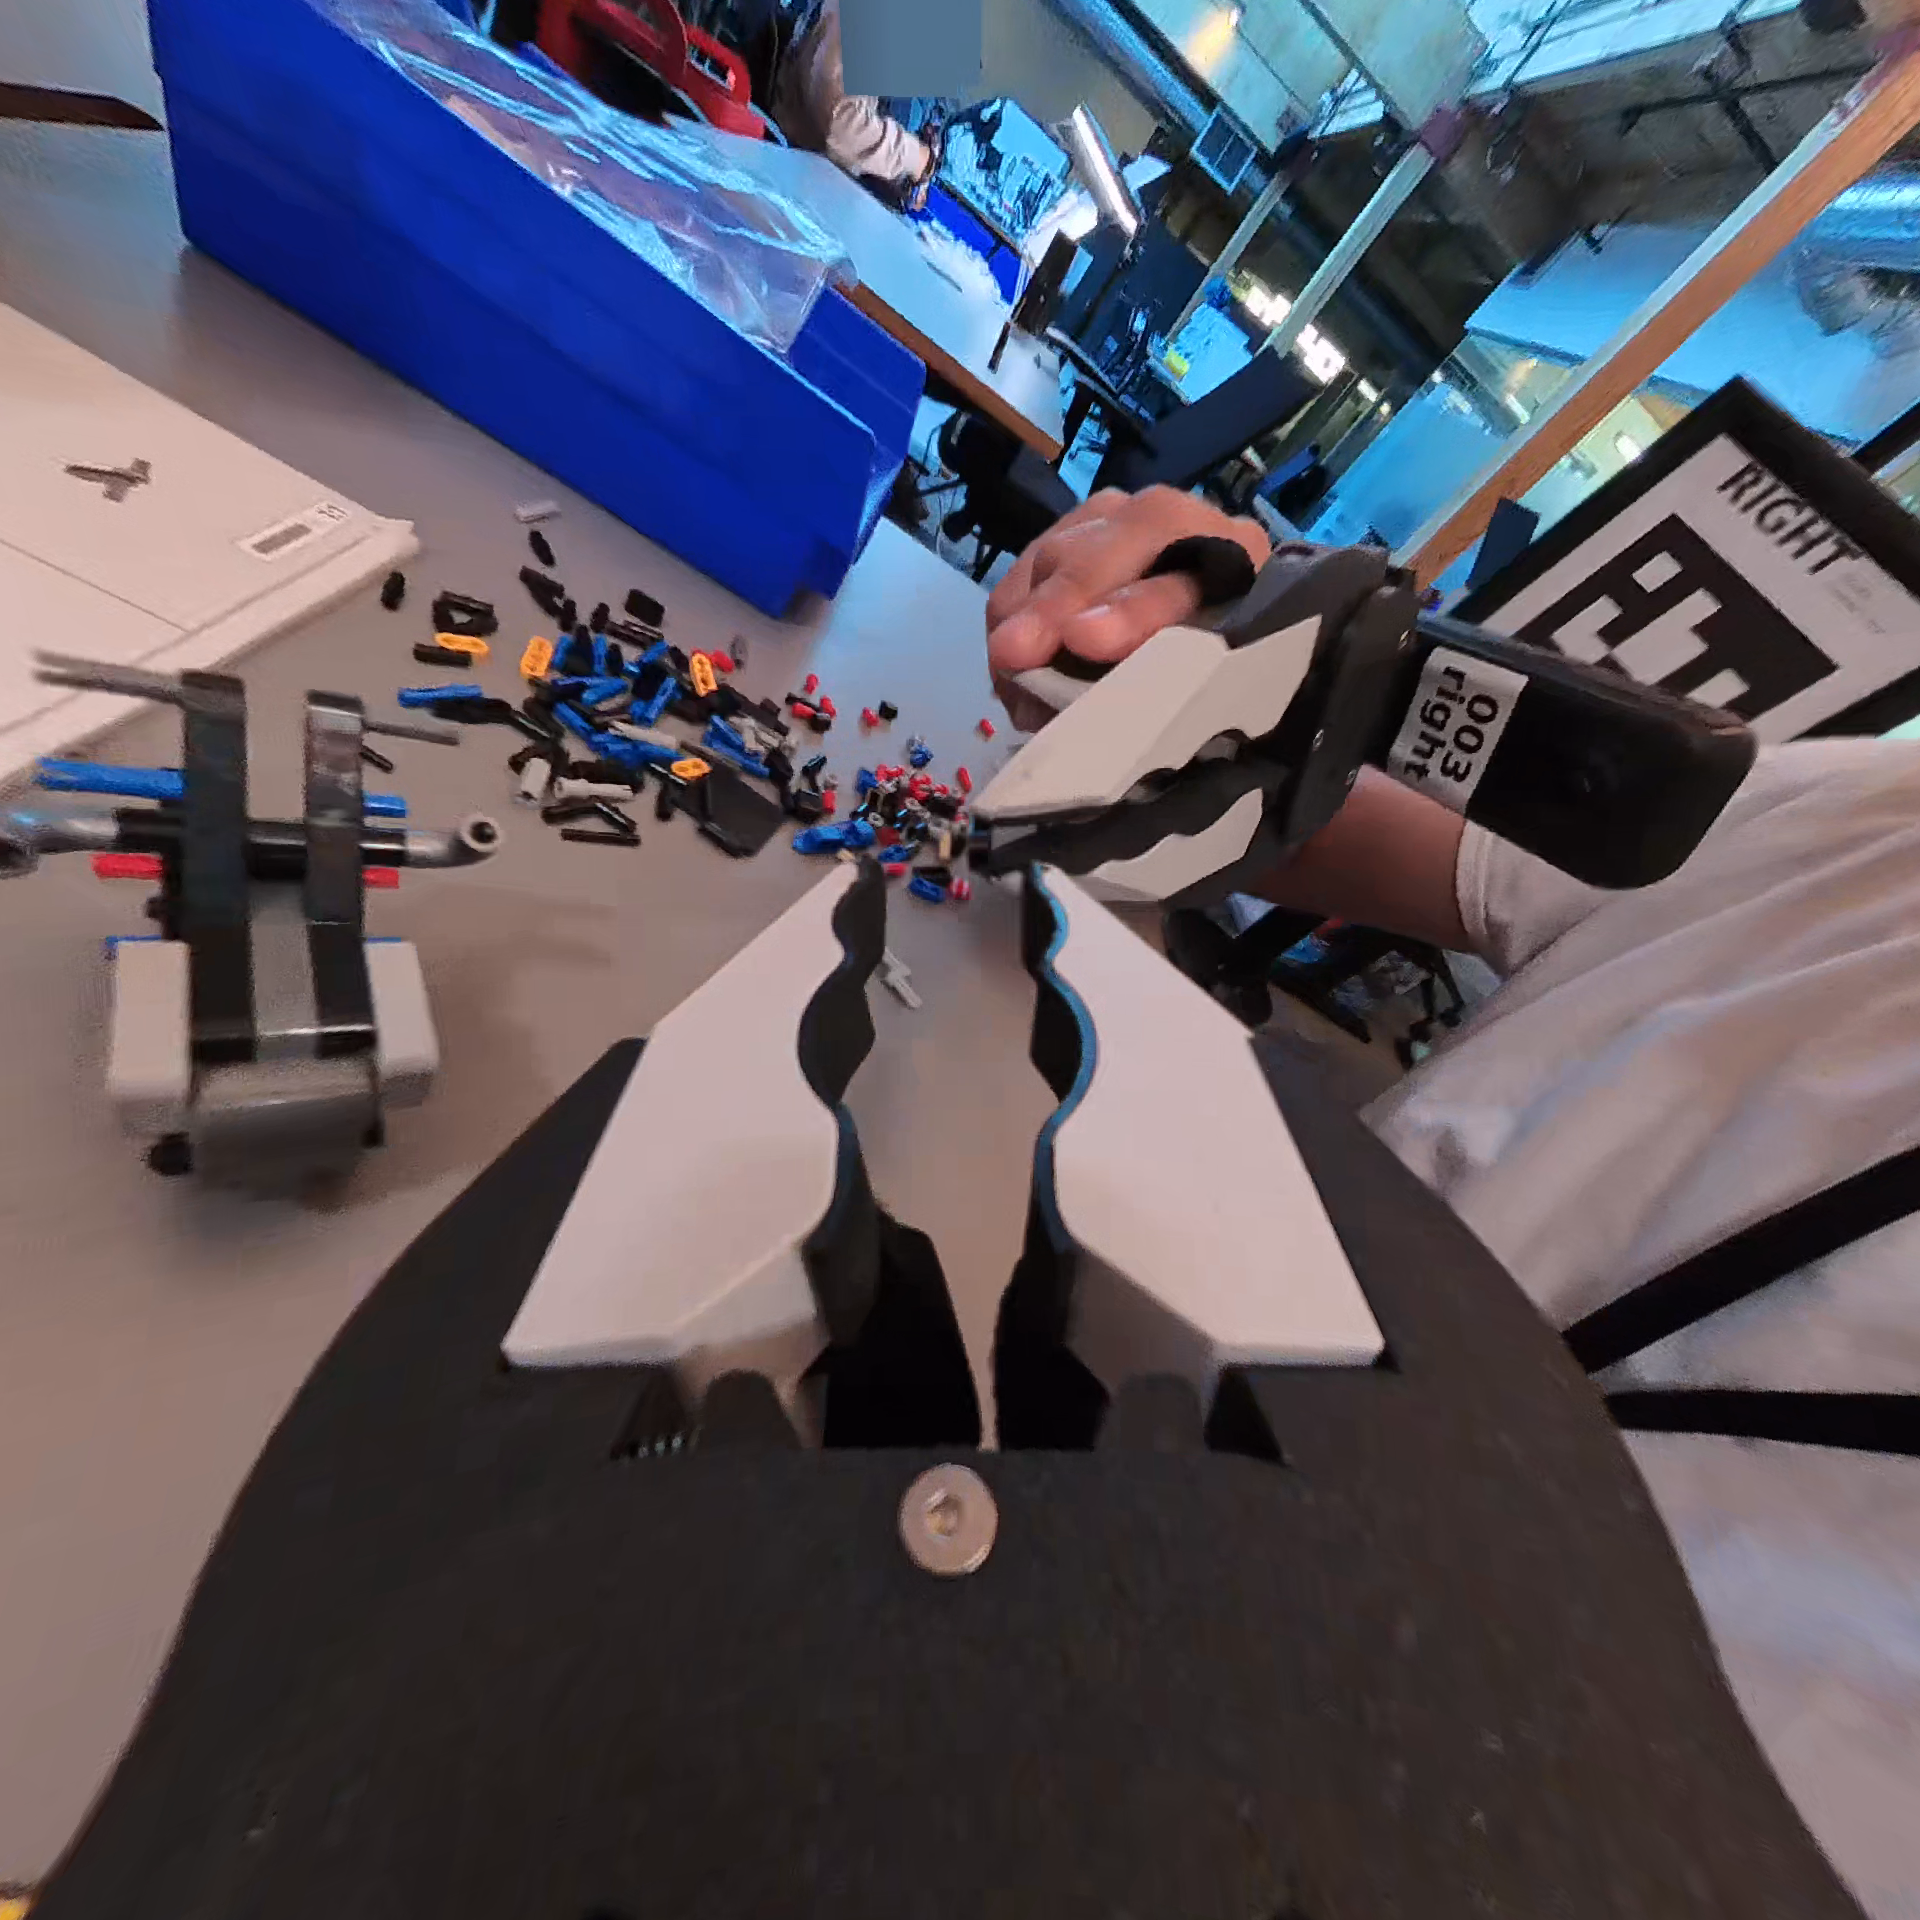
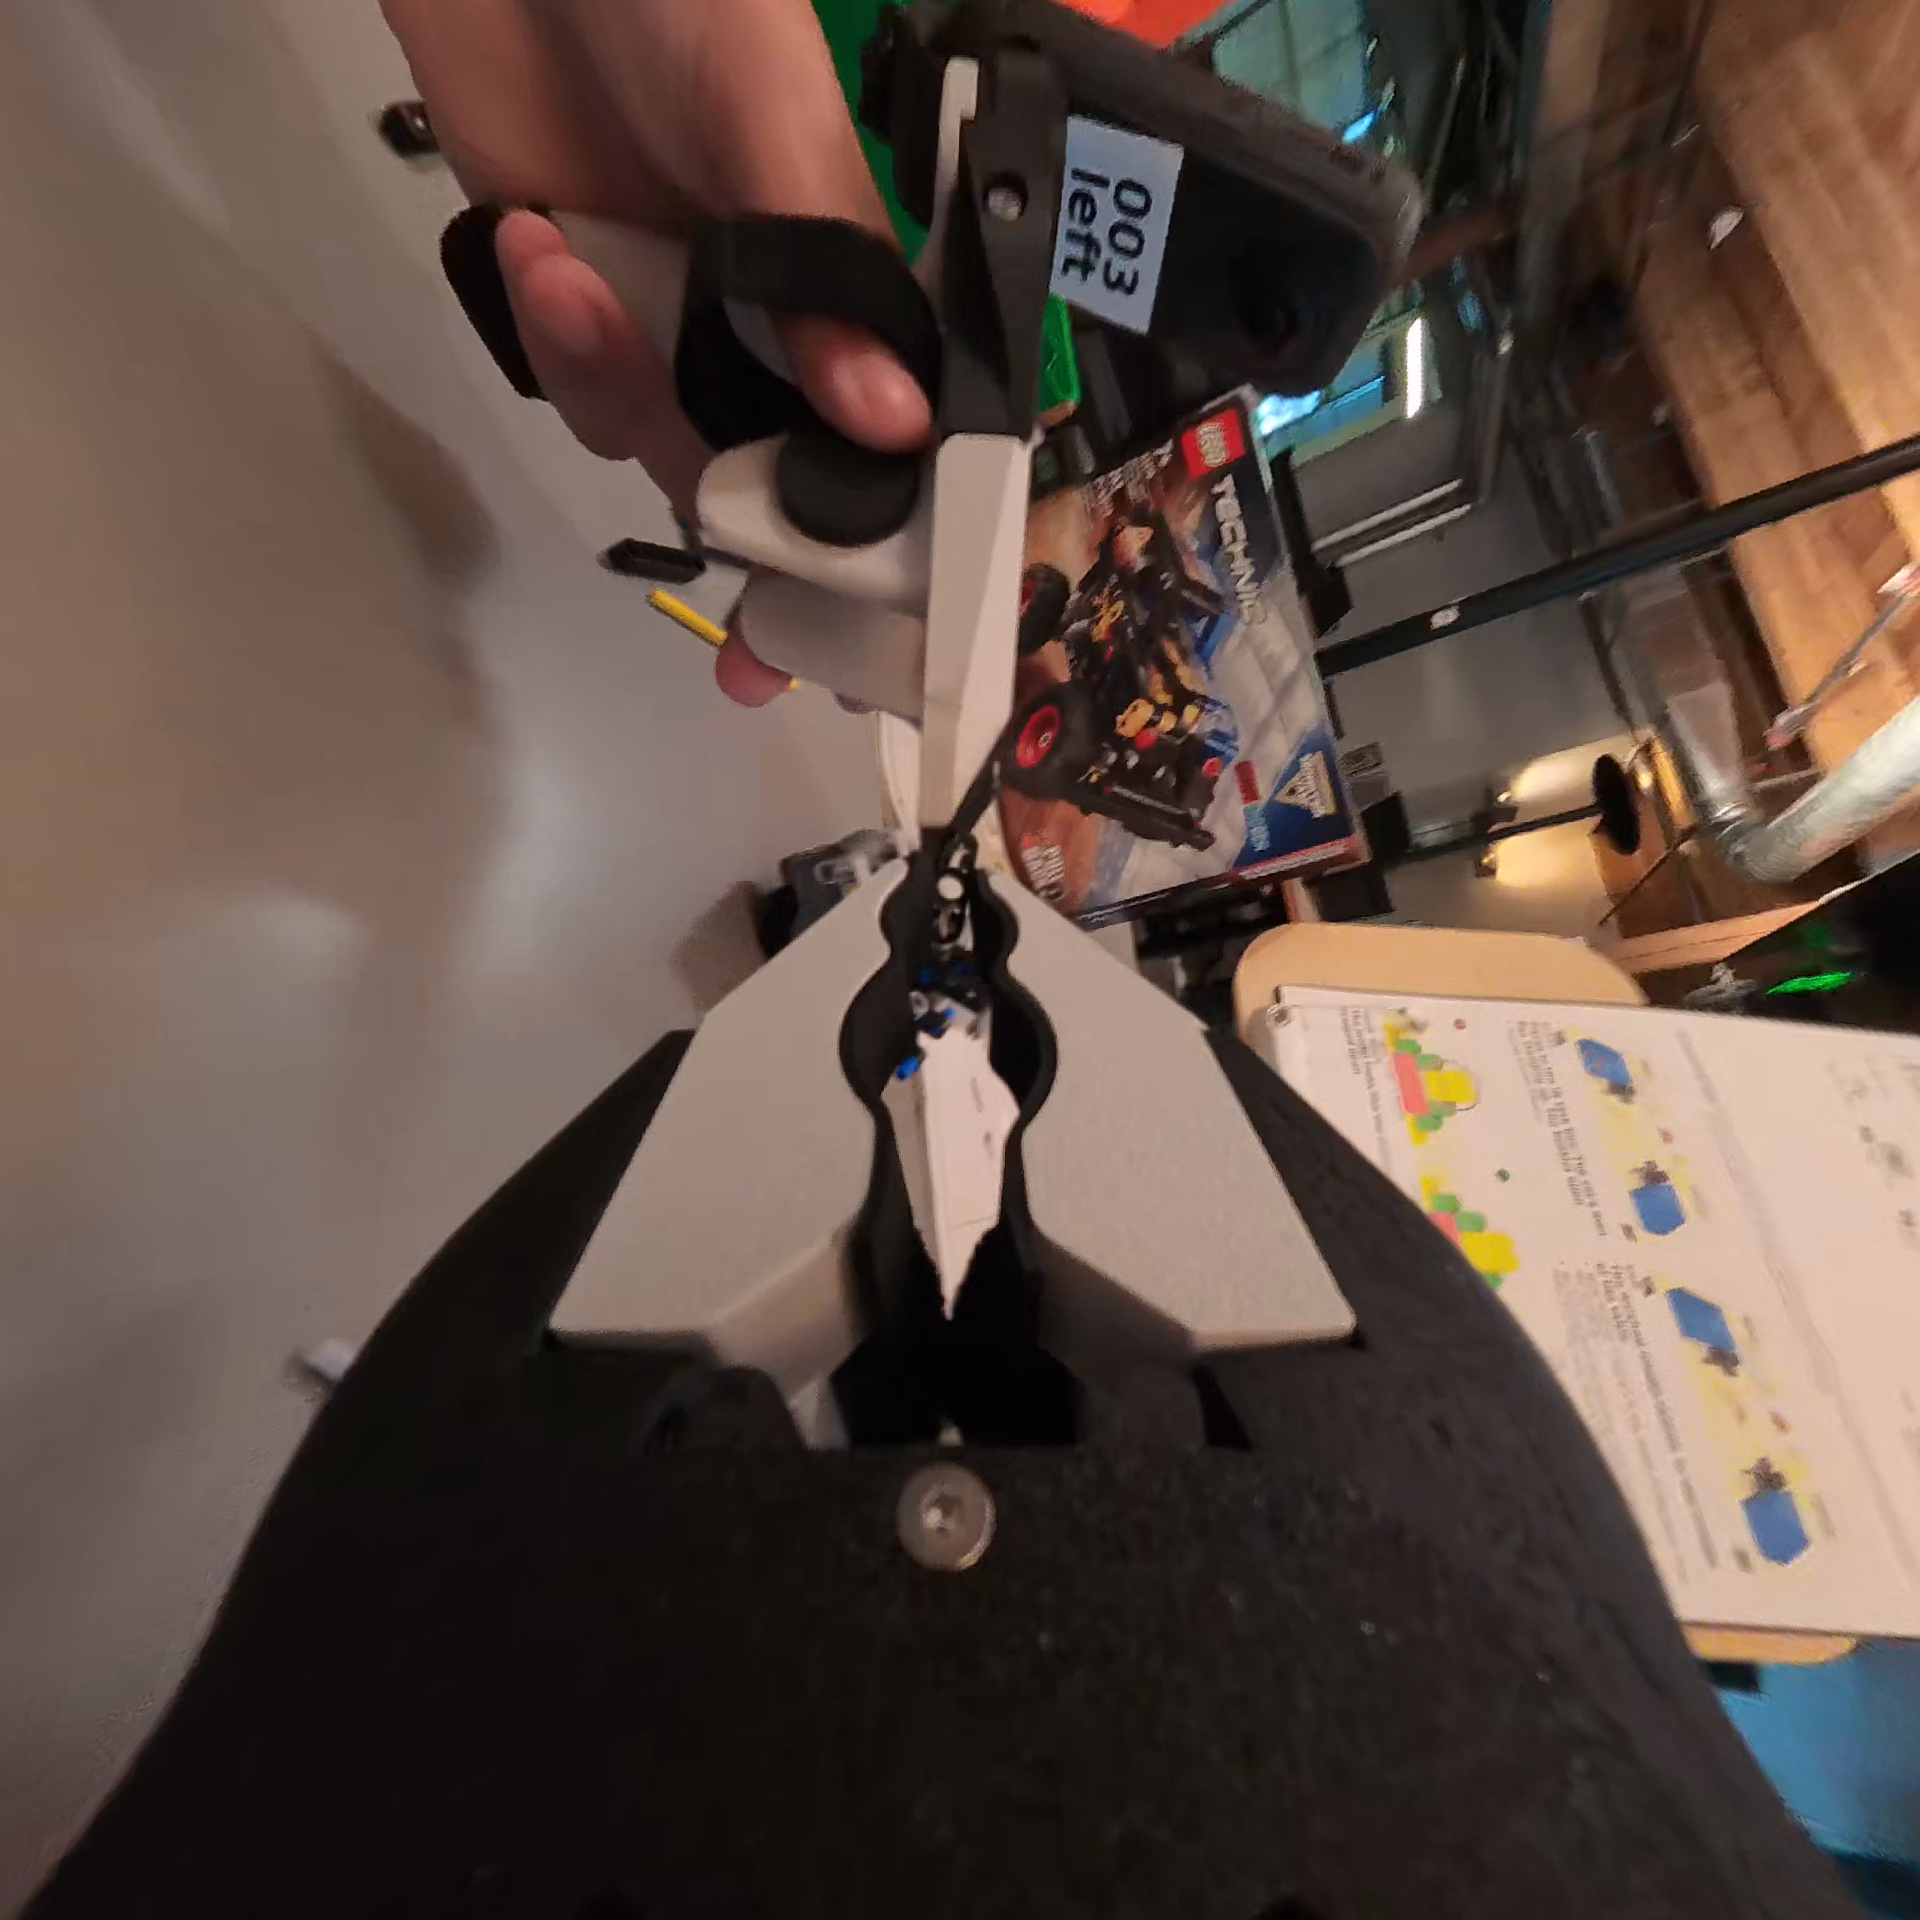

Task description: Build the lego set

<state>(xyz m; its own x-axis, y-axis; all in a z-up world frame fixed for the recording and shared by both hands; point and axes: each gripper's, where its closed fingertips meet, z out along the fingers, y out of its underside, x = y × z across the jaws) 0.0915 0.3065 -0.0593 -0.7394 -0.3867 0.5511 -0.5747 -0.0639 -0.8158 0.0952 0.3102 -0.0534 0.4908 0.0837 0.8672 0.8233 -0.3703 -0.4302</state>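
Note:
My left gripper [image 1: 951, 881] is open and empty, low over the grey table. My right gripper [image 1: 979, 831] comes in from the right, and its tips meet just ahead of the left fingertips. In the right wrist view my right gripper [image 2: 951, 871] is shut on a small black Lego piece [image 2: 952, 891], with the left gripper [image 2: 966, 644] edge-on right in front of it. A part-built grey and black model [image 1: 260, 935] with blue and red pins stands on the table to the left. A pile of loose black, blue, red and orange pieces [image 1: 665, 717] lies beyond the fingertips.
A blue bin [image 1: 499, 270] with clear plastic bags stands at the back. A white instruction booklet [image 1: 156, 540] lies at the far left. A small grey piece [image 1: 900, 979] lies between the left fingers. The Lego box [image 2: 1174, 675] and a printed sheet [image 2: 1621, 1299] show on the right. The tips of both grippers are at nearly the same place.

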